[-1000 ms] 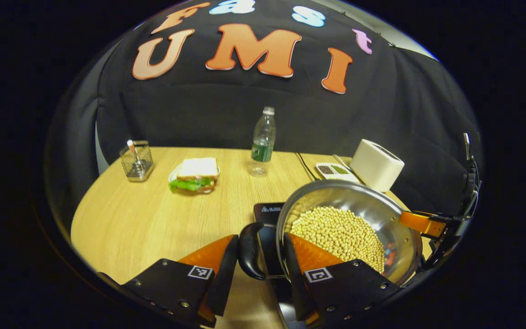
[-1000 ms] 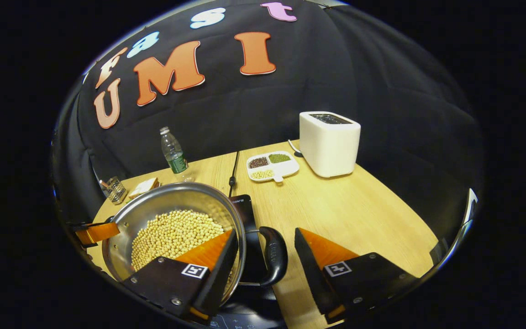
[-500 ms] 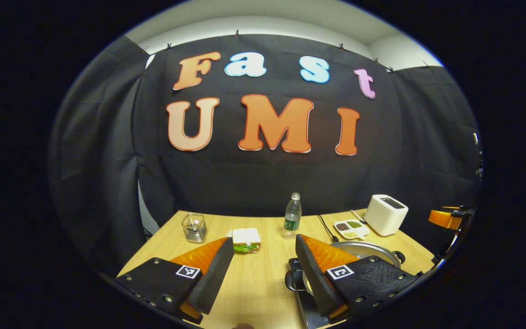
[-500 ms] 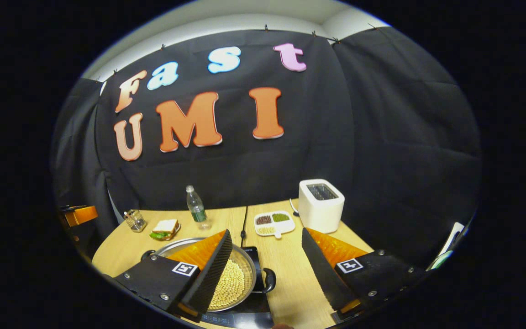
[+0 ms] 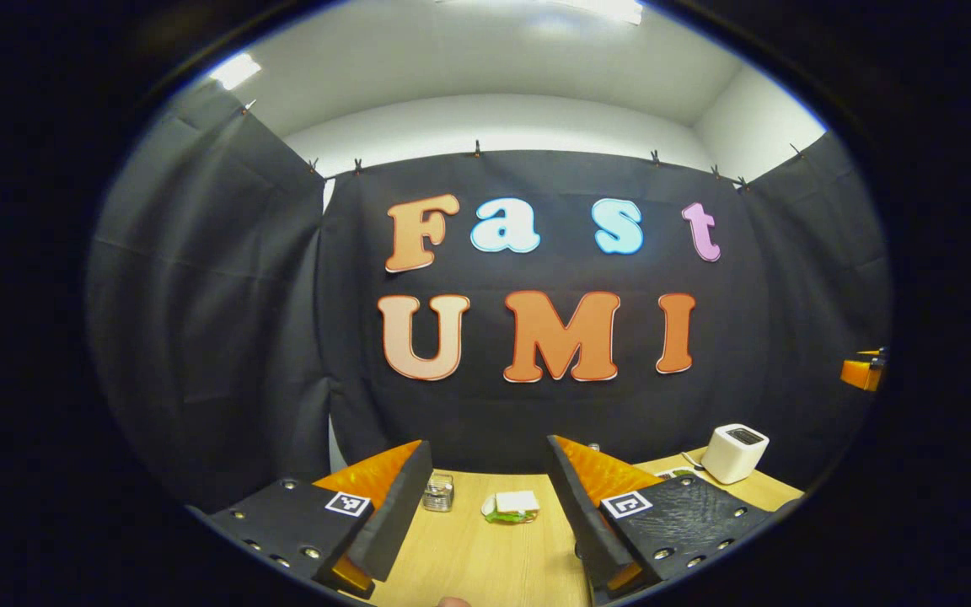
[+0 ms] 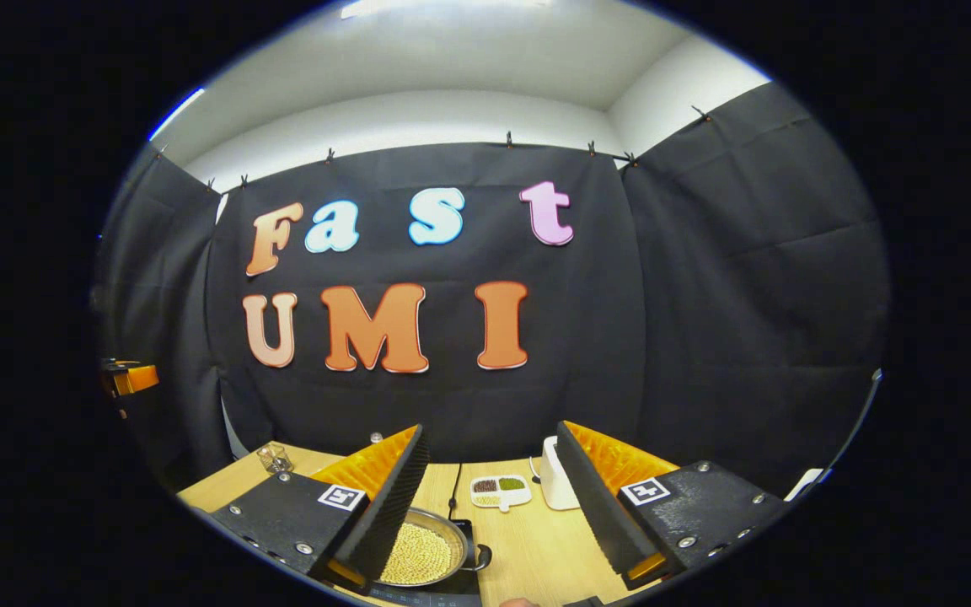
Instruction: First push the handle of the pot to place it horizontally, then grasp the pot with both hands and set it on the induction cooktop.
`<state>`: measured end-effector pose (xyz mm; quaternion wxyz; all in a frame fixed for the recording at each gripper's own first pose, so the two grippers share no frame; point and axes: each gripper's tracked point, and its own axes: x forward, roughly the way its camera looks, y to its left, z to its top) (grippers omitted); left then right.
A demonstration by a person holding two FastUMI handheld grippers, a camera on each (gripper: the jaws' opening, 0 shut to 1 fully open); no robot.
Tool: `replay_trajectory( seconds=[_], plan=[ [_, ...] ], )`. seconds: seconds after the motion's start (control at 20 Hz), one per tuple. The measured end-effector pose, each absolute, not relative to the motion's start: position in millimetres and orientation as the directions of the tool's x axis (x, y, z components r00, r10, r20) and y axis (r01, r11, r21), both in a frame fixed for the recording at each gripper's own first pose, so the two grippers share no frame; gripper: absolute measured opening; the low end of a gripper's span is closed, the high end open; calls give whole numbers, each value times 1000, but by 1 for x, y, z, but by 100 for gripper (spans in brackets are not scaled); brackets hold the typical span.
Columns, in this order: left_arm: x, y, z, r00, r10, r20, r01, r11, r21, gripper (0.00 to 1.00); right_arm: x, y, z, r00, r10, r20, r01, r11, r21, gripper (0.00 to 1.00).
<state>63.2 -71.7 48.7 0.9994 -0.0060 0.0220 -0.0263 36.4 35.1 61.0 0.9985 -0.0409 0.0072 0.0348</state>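
Observation:
The steel pot point(image 6: 443, 527), filled with pale beans, stands low in the right gripper view on the black induction cooktop point(image 6: 465, 529). One of its black handles point(image 6: 483, 556) points right. My right gripper point(image 6: 490, 428) hangs high above and behind the pot, open, with nothing between its fingers. My left gripper point(image 5: 485, 441) is open too, held well above the wooden table point(image 5: 469, 556), its fingers bare. Each gripper shows as an orange bit at the edge of the other view: the left gripper point(image 6: 127, 379) and the right gripper point(image 5: 861, 371).
A sandwich on a plate point(image 5: 512, 506) and a glass holder point(image 5: 437, 491) sit at the back of the table. A white toaster point(image 5: 734, 453) stands at the right, with a divided tray of grains point(image 6: 498, 489) and a black cable point(image 6: 454, 489) nearby.
Both grippers have lifted off the pot's handles and risen well up and back, tilting toward the wall. The pot stays on the cooktop.

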Motion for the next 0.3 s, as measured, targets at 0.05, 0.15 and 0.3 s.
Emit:
replay_trajectory(
  seconds=[0.05,0.15,0.3],
  plan=[
    [58,-66,56,999,-43,-26,43,999,-7,85,33,30,70,998,60,6,-59,994,-90,94],
    [49,-58,65,1000,-26,-9,26,1000,-7,84,26,26,82,998,53,38,-49,994,-99,95],
    [42,-57,64,1000,-25,-13,25,1000,-11,85,18,24,85,997,63,44,-59,995,-80,94]
  ],
)
